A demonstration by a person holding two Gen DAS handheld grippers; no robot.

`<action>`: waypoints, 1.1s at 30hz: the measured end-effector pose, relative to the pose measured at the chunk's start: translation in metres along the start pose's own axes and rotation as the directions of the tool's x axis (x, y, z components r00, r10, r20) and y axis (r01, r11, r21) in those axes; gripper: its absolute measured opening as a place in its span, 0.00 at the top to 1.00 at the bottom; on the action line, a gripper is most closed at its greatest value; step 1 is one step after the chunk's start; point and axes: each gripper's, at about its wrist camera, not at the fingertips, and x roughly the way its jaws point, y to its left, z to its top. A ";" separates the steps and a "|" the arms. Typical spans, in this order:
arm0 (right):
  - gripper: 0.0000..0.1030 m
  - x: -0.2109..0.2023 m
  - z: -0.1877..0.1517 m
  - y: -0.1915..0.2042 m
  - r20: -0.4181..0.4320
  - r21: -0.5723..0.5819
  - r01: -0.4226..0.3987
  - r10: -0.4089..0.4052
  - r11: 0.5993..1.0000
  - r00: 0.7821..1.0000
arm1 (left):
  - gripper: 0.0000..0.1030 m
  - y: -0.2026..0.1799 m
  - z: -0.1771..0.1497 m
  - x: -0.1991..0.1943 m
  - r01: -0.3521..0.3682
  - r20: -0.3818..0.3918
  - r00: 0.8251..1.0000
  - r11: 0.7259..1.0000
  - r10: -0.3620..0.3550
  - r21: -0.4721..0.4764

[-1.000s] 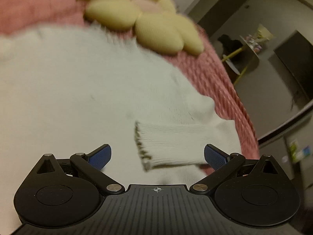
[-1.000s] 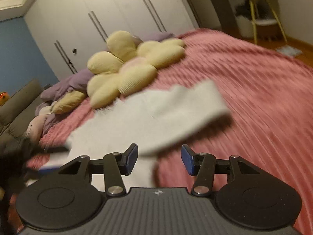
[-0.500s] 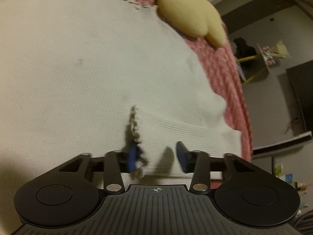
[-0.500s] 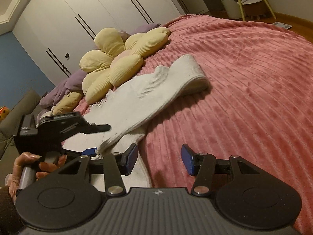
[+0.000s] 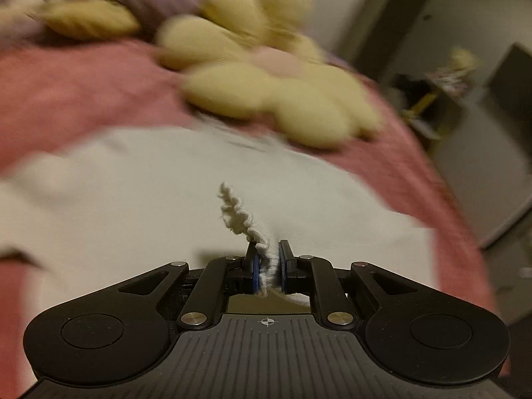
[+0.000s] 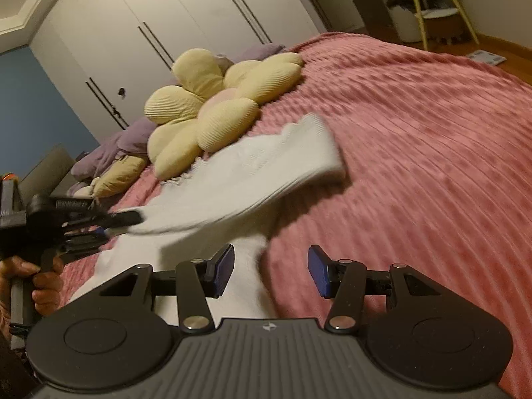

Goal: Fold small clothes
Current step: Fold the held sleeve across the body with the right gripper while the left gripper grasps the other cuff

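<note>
The left tool [image 5: 267, 267] is clamped on the frilly cuff of the white knit garment's [image 5: 139, 206] sleeve, which stretches above the garment spread on the pink bed [image 6: 432, 126]. The right tool [image 6: 269, 271] hovers wide open, holding nothing, near a yellow flower pillow [image 6: 212, 109].

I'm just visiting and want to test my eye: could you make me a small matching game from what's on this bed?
Things:
1. left tool
2. right tool
3. flower cushion
4. bedspread

States:
A. pink, ribbed
B. open, holding nothing
C. yellow petals, pink centre
D. shut on the frilly cuff of the white garment

Pairs: 1-D, 2-B, 3-C, 4-A
</note>
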 end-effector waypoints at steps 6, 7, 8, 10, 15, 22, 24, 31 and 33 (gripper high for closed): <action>0.52 0.021 0.011 0.028 -0.006 -0.023 -0.069 0.069 0.997 0.998 | 0.85 0.068 -0.001 0.002 -0.202 0.000 0.979 0.979 0.202 -0.030; 0.52 0.027 0.012 0.032 -0.015 -0.022 -0.080 0.080 0.997 0.997 | 0.85 0.074 -0.004 0.006 -0.174 -0.013 0.985 0.983 0.174 -0.050; 0.52 0.034 0.013 0.034 -0.028 -0.015 -0.091 0.090 0.996 0.996 | 0.77 0.078 -0.006 0.010 -0.148 -0.025 0.989 0.987 0.147 -0.067; 0.52 0.050 0.016 0.034 -0.056 0.027 -0.111 0.112 0.993 0.992 | 0.63 0.080 -0.009 0.017 -0.102 -0.028 0.995 0.991 0.100 -0.081; 0.52 0.087 0.028 0.027 -0.068 0.183 -0.154 0.169 0.971 0.983 | 0.89 0.085 -0.004 0.029 -0.066 -0.028 0.998 0.991 0.063 -0.118; 0.53 0.127 0.032 0.012 -0.093 0.322 -0.115 0.153 0.940 0.984 | 0.90 0.092 0.006 -0.004 -0.036 0.167 0.984 0.989 0.060 -0.144; 0.54 0.127 0.035 0.012 -0.059 0.317 -0.109 0.134 0.942 0.989 | 0.90 0.098 0.009 -0.006 -0.065 0.193 0.977 0.990 0.089 -0.127; 0.86 0.139 0.033 0.014 -0.054 0.295 -0.020 0.038 0.955 0.998 | 0.89 0.106 0.002 0.017 -0.127 0.127 0.982 0.988 0.138 -0.093; 0.91 0.142 0.032 0.017 -0.055 0.248 0.013 0.000 0.969 0.998 | 0.89 0.103 0.002 0.016 -0.125 0.143 0.980 0.989 0.136 -0.080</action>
